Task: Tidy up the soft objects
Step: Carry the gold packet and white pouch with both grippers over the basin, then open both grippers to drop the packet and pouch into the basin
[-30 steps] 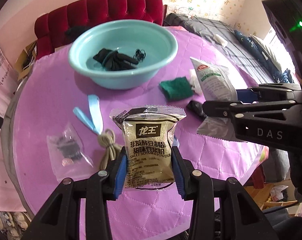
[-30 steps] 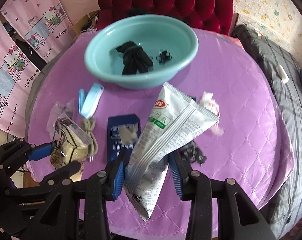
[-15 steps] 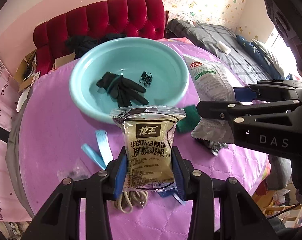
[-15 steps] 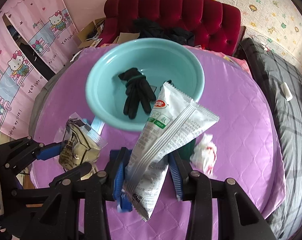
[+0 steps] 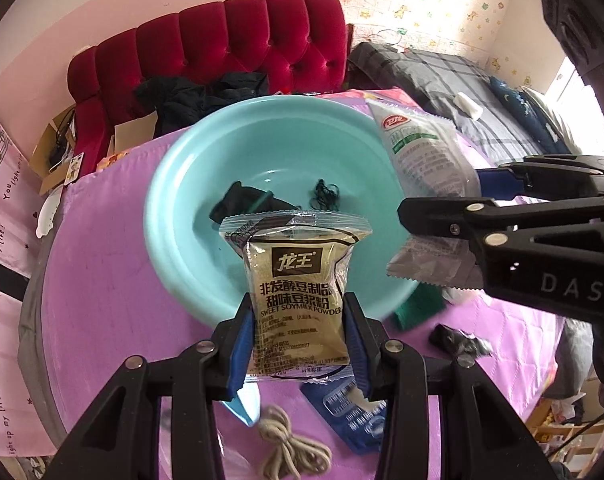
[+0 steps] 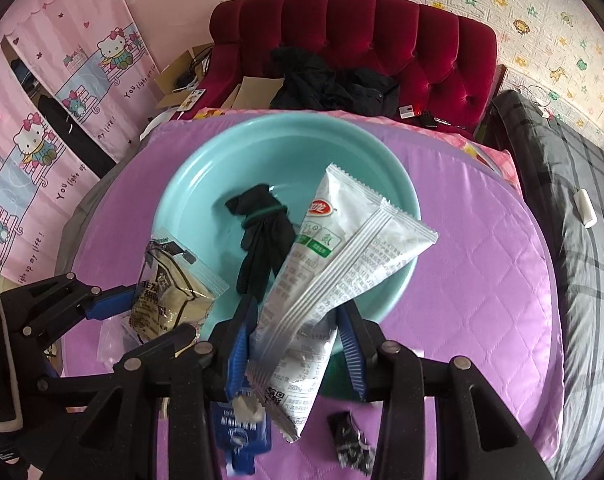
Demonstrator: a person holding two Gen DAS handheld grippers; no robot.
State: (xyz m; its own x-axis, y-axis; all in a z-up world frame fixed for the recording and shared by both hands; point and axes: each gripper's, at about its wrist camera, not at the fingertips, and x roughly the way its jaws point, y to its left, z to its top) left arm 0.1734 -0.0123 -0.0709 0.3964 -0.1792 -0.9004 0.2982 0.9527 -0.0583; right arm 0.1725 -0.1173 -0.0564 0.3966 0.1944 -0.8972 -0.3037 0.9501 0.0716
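Quilted purple tablecloth (image 5: pixel 102 280), round glossy teal basin (image 5: pixel 190 184), crinkly soymilk sachet (image 5: pixel 298 292)

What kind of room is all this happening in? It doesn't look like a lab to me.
Most likely a bedroom in a home, perhaps a child's: a red tufted sofa, a bed with a grey plaid cover, cartoon-cat curtains and animal-print wallpaper surround the purple-covered table.

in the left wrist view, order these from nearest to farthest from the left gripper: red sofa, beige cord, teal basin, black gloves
1. beige cord, on the table just below the left gripper
2. teal basin, near rim just past the fingertips
3. black gloves, lying inside the basin
4. red sofa, behind the table at the back
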